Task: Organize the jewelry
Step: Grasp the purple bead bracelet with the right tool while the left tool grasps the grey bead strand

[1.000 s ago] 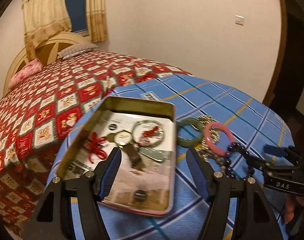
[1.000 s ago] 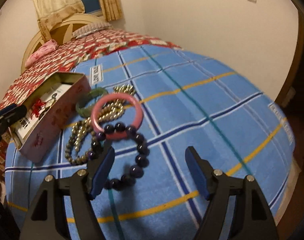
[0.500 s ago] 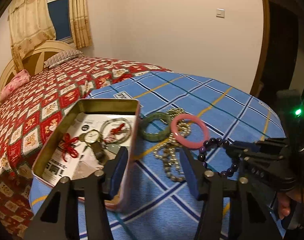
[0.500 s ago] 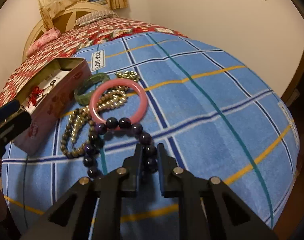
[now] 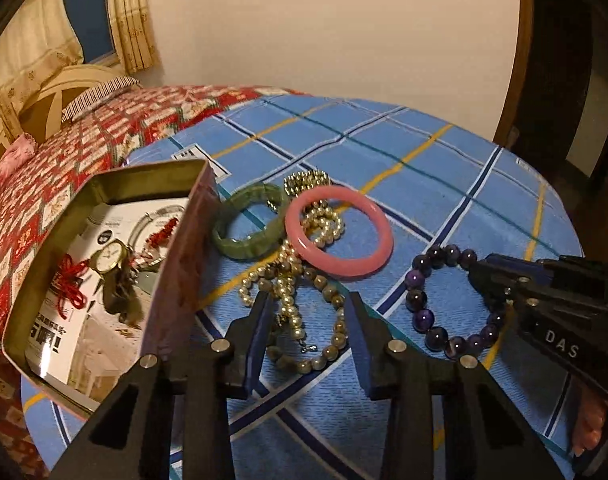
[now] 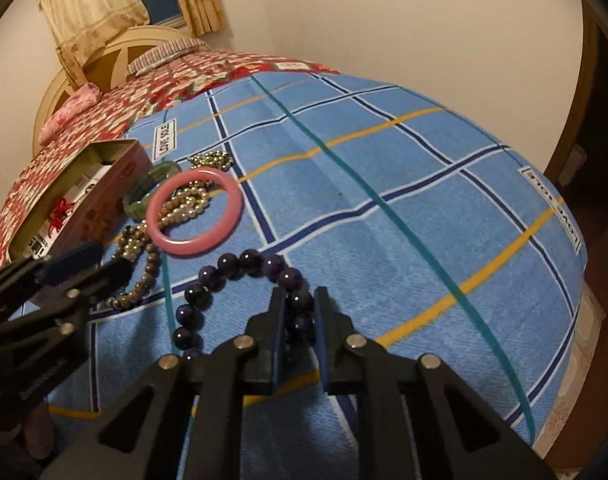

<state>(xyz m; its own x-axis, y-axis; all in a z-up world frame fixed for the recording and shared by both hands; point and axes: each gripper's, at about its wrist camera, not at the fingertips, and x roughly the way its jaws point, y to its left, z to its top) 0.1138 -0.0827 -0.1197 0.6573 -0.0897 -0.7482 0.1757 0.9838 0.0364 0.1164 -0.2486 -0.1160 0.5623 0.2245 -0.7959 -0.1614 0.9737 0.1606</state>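
A purple bead bracelet (image 5: 424, 276) (image 6: 232, 264) lies on the blue checked cloth. My right gripper (image 6: 298, 300) (image 5: 478, 270) is shut on its beads at the near side. My left gripper (image 5: 308, 308) is open, its fingers either side of a pile of pearl and grey bead strands (image 5: 300, 288) (image 6: 176, 208). A pink bangle (image 5: 338, 232) (image 6: 196, 210) and a green bangle (image 5: 250, 226) (image 6: 150, 184) lie beyond. An open tin (image 5: 176, 264) (image 6: 104, 196) at the left holds a watch (image 5: 108, 258) and red knotted cords (image 5: 72, 284).
The round table (image 6: 404, 220) drops off at the right and near edges. A bed with a red patterned quilt (image 5: 84, 136) stands behind the tin. A wall and a wooden door frame (image 5: 522, 52) are behind the table.
My right gripper closed on the purple bracelet and pulled it clear of the pink bangle. My left gripper swung right from over the tin to the bead strands.
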